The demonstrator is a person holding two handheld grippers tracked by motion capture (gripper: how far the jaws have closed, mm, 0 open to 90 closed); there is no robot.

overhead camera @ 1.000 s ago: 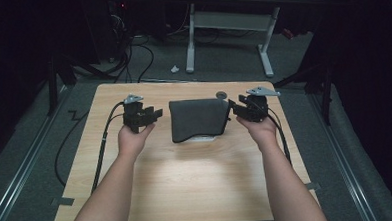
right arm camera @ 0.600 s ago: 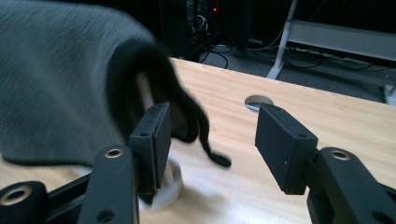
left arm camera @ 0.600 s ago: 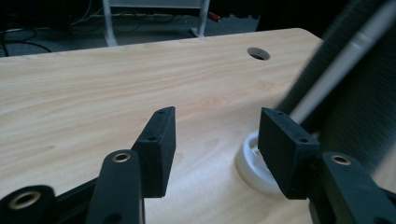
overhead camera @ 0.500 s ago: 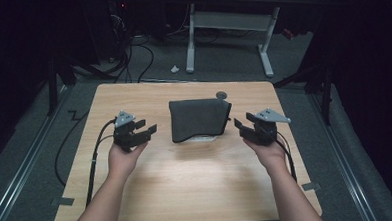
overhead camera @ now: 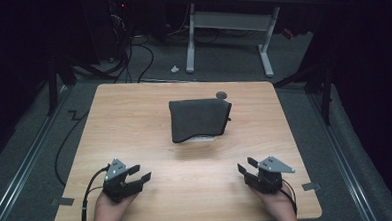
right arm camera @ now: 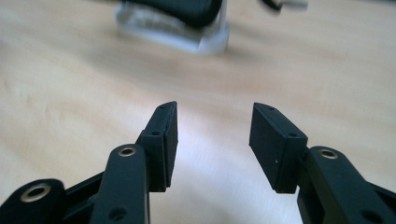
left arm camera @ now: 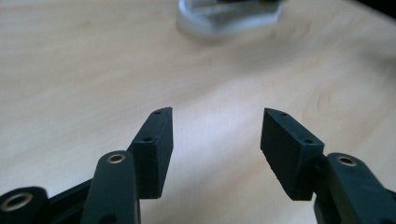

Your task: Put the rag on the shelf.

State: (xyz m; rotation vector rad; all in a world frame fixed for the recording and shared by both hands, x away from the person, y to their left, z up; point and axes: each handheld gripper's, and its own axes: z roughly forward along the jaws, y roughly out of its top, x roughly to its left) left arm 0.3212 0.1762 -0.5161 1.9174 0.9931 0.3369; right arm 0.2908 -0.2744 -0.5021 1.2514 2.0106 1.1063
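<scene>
Now we hold both grippers low over the near part of the wooden table (overhead camera: 134, 118), well apart from the dark grey folded cloth (overhead camera: 198, 118) that lies at the table's middle. That cloth is draped over a clear, pale base (overhead camera: 202, 138), whose edge peeks out under the cloth's near side. Just beyond the cloth's far right corner sits a small round dark object (overhead camera: 222, 95); we cannot tell what it is.

Our left gripper (overhead camera: 136, 174) sits to the near left of the cloth, its jaws spread with nothing between them; they have just been opening. From the left gripper view (left arm camera: 215, 135) we look between its black pads (left arm camera: 156, 149) across bare wood toward the clear base (left arm camera: 229, 18), blurred at the top.

Our right gripper (overhead camera: 246, 168) sits to the near right of the cloth, its jaws parted and empty as well, though they have just been closing a little. The right gripper view (right arm camera: 212, 135) shows the cloth (right arm camera: 187, 9) on its base (right arm camera: 187, 37) far ahead.
</scene>
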